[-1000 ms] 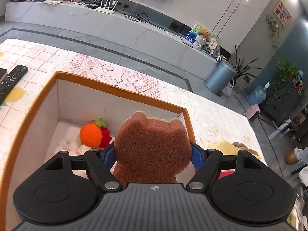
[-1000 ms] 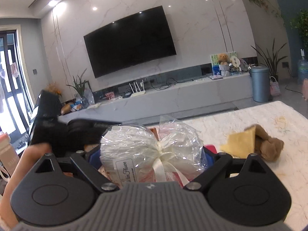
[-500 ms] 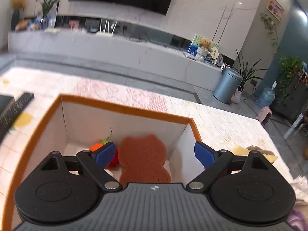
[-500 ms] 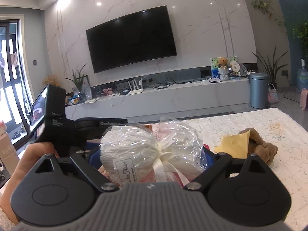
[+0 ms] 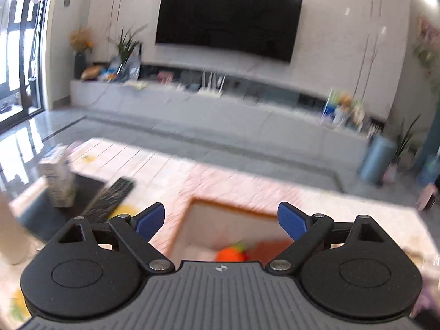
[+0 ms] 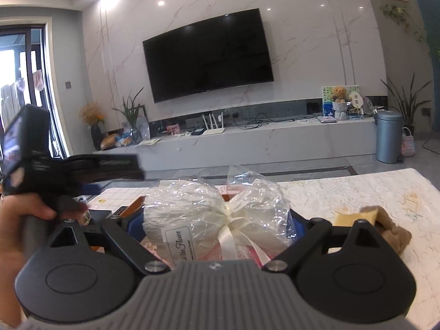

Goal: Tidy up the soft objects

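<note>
My left gripper (image 5: 220, 221) has its blue-padded jaws spread wide and empty. A second ago they were clamped on the brown bear-shaped sponge; half a second ago that sponge lay loose inside the orange-rimmed white box (image 5: 228, 208), and now I have lifted and tilted up, so the view is blurred and shows mostly the far wall with the television (image 5: 228, 19). Only the box's far rim and a slice of its inside show between my jaws, with the orange knitted ball (image 5: 230, 255) and a brown patch beside it that I take for the sponge. To the left of the box a black remote control (image 5: 110, 199) lies on the counter (image 5: 209, 177).

So one soft object is stowed, I judge, and my left side is free for the next pick.

My right gripper (image 6: 217, 221) has not changed: its jaws are closed about the cellophane-wrapped white bundle tied with a cream ribbon (image 6: 217, 214), held above the counter. That bundle looks next for the box. Further right, a brown plush toy with a yellow cloth (image 6: 385, 229) lies on the counter, not yet collected.
</note>
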The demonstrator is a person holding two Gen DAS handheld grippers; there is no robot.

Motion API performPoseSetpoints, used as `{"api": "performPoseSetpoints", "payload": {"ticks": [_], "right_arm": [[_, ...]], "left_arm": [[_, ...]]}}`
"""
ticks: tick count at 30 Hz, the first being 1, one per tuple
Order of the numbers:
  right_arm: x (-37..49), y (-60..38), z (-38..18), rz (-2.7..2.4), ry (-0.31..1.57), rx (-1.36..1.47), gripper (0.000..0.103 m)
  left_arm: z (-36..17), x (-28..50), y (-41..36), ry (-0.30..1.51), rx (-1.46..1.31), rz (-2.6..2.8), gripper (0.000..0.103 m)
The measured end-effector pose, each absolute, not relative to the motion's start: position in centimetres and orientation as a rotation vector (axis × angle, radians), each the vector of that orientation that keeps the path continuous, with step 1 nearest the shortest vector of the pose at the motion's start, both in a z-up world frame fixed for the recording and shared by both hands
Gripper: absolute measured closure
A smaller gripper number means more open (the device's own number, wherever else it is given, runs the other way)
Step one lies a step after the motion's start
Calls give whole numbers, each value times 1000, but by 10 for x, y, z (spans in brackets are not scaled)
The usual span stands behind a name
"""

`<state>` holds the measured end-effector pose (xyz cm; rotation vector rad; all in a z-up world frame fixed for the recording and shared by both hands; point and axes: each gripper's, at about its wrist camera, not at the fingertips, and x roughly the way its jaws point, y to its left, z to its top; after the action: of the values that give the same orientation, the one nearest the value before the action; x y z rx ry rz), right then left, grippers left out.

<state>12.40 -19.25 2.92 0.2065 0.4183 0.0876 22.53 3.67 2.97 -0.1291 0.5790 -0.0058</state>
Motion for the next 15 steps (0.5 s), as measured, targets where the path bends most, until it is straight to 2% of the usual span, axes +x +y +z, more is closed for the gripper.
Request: {"api": "performPoseSetpoints", "payload": {"ticks": [8, 15], "right_arm": [[170, -163, 43, 184, 480, 172, 11], [221, -126, 33, 262, 611, 122, 11]], "left_arm": [[42, 216, 68, 554, -83, 55, 0], [41, 219, 106, 560, -223, 138, 0]]}}
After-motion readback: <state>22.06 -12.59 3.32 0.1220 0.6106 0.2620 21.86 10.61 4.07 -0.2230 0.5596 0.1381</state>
